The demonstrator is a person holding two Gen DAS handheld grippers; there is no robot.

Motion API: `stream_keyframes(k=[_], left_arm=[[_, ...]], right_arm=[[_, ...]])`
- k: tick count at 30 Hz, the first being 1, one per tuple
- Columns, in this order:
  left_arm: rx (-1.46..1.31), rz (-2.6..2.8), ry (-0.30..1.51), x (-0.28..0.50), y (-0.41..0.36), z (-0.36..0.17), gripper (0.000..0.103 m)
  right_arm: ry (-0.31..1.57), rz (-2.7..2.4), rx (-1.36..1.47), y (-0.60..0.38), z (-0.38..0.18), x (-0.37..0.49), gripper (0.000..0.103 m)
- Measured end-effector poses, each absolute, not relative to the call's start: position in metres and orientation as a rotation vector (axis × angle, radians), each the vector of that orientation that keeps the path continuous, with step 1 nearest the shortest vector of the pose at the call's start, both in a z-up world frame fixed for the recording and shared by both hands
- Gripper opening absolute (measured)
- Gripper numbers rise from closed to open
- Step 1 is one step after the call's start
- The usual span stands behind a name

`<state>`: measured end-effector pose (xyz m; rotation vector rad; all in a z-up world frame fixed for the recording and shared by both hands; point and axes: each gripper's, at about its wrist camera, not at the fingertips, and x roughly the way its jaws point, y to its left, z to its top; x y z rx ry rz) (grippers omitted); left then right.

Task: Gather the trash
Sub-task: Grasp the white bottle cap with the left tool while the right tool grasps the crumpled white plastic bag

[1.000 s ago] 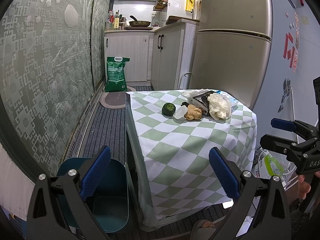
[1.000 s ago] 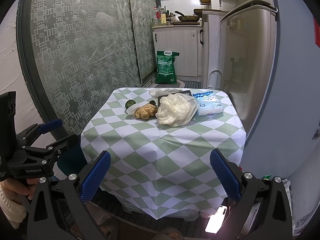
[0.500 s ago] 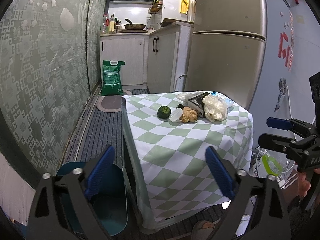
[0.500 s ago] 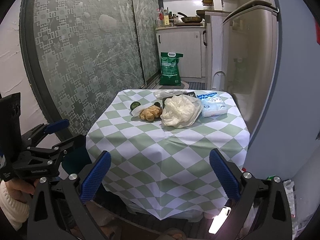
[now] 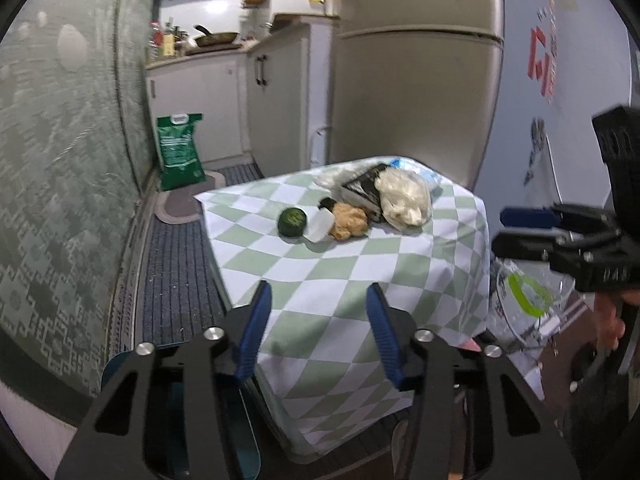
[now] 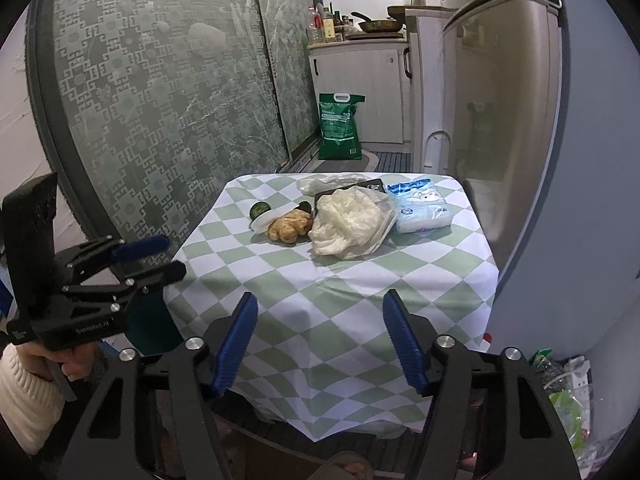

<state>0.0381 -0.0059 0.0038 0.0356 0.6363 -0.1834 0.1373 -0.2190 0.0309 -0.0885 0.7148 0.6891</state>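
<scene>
While a heap of trash waits at the far end of the checked tablecloth (image 6: 332, 292), a crumpled white plastic bag (image 6: 352, 222) lies beside a brown lump (image 6: 289, 227), a white lid (image 6: 262, 222) and a green round fruit (image 6: 260, 210). Both tools hang short of the near table edge, tilted downward. The left gripper (image 5: 318, 330) and right gripper (image 6: 320, 340) have just been closing from a wider spread; their jaws remain apart, with nothing between them.
</scene>
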Motion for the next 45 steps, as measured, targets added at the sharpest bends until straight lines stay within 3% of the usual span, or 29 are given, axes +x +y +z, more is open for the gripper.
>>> stream_keyframes(k=[3,17,28,34,45], left_arm=[[0.092,-0.208,0.65,0.049,-0.01,0.003,0.039],[0.23,-0.268,0.679,0.101,-0.024,0.007,0.029],[0.226,-0.277,0.731,0.13,-0.025,-0.007,0.028],[0.219,-0.293,0.744,0.133,-0.026,-0.013,0.011],[0.16,-0.297,0.714,0.13,-0.021,-0.006,0.009]], right_arm=[[0.735,0.686,-0.09,-0.219,0.03,0.145,0.06],[0.8,0.717,-0.114,-0.211,0.028,0.179,0.047],[0.83,0.749,-0.091,-0.202,0.023,0.203,0.046],[0.851,0.757,-0.05,-0.206,0.014,0.21,0.045],[0.852,0.741,-0.006,-0.209,0.013,0.217,0.044]])
